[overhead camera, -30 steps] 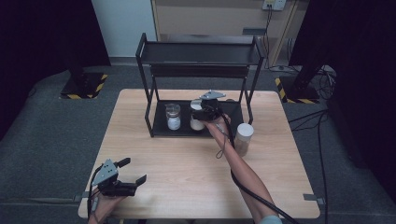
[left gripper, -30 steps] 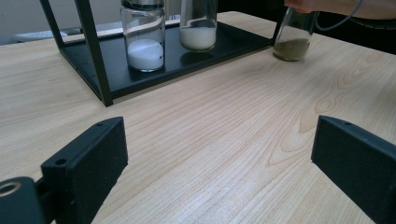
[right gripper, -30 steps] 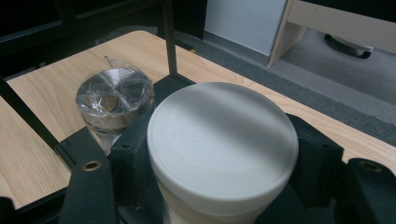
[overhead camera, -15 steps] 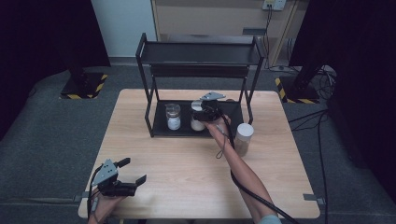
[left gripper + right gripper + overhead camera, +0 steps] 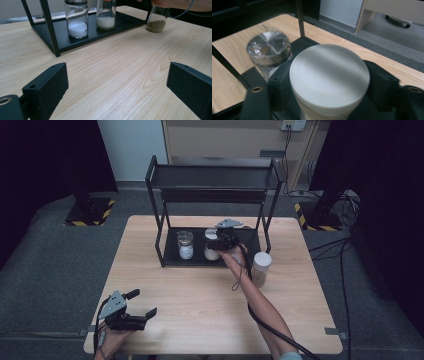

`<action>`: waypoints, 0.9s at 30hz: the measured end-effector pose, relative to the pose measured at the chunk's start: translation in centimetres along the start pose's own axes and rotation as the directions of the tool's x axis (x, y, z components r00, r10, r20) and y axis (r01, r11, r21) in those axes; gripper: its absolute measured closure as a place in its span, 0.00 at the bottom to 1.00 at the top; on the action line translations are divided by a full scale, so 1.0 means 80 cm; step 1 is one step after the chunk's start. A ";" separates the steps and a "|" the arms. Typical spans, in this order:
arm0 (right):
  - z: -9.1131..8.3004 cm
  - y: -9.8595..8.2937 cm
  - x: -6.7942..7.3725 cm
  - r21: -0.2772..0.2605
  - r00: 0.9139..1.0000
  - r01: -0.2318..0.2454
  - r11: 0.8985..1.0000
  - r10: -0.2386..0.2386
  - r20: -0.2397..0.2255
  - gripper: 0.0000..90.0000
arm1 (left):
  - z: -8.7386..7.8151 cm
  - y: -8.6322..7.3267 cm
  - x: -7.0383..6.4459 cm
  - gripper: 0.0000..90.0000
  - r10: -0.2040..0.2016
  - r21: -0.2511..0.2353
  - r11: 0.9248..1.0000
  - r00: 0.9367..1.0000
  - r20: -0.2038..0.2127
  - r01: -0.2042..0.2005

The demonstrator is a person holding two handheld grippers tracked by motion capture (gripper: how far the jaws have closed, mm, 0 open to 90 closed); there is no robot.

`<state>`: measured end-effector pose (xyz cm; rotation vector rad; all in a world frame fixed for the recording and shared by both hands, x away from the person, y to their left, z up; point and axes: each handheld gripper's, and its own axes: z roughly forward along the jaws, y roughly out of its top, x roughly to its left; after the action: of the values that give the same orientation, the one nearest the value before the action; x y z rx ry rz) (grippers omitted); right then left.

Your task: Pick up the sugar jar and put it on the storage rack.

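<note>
On the bottom shelf of the black rack [image 5: 170,261] stand two jars. The left one is a glass jar with white powder [image 5: 185,245] [image 5: 76,21] and a foil-covered top [image 5: 268,51]. My right gripper [image 5: 214,241] [image 5: 329,105] is shut on the white-lidded jar [image 5: 211,248] [image 5: 329,77] beside it, which holds white grains [image 5: 106,17]; its black jaws hug the jar just under the lid. My left gripper [image 5: 139,306] [image 5: 117,85] hovers open near the table's front left corner, with nothing between its jaws.
A third jar with a white lid and brownish powder [image 5: 260,268] [image 5: 156,21] stands on the wooden table [image 5: 200,305] just right of the rack. The rack's upper shelf [image 5: 212,177] overhangs the jars. A cable hangs from the right gripper along the forearm.
</note>
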<state>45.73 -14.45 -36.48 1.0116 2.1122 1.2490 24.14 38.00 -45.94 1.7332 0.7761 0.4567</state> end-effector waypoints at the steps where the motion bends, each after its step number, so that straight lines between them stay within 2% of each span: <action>1: -0.002 0.001 0.000 -0.004 1.000 -0.007 1.000 0.007 0.002 0.26 | 0.000 0.000 0.000 0.03 0.000 0.000 1.000 1.000 0.000 0.000; 3: -0.006 0.003 -0.003 -0.016 1.000 -0.021 1.000 0.020 -0.013 0.21 | 0.000 0.000 0.000 0.03 0.001 0.001 1.000 1.000 0.000 -0.001; 6: -0.017 0.007 -0.005 -0.055 1.000 0.014 0.998 -0.016 -0.023 0.18 | 0.000 0.000 -0.001 0.03 0.004 0.002 1.000 1.000 0.000 -0.004; 13: -0.046 0.028 -0.006 -0.102 0.998 0.035 0.994 -0.039 -0.039 0.15 | 0.000 0.001 -0.001 0.03 0.004 0.002 1.000 1.000 0.000 -0.004; 17: -0.063 0.043 -0.005 -0.104 0.996 0.070 0.992 -0.075 -0.051 0.14 | 0.001 0.001 -0.001 0.03 0.007 0.003 1.000 1.000 0.003 -0.007; 21: -0.081 0.057 -0.006 -0.100 0.994 0.079 0.992 -0.087 -0.073 0.14 | 0.001 0.001 -0.001 0.03 0.013 0.007 1.000 1.000 0.005 -0.013; 24: -0.096 0.063 -0.006 -0.106 0.991 0.102 0.989 -0.110 -0.072 0.14 | 0.002 0.001 -0.001 0.03 0.013 0.006 1.000 1.000 0.005 -0.013; 27: -0.112 0.069 -0.010 -0.102 0.990 0.097 0.990 -0.106 -0.088 0.13 | 0.001 0.001 0.000 0.03 0.012 0.003 1.000 1.000 0.006 -0.012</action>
<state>41.77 -18.13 -27.39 0.8077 2.1213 1.3580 24.20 37.90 -45.91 1.7420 0.7629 0.4582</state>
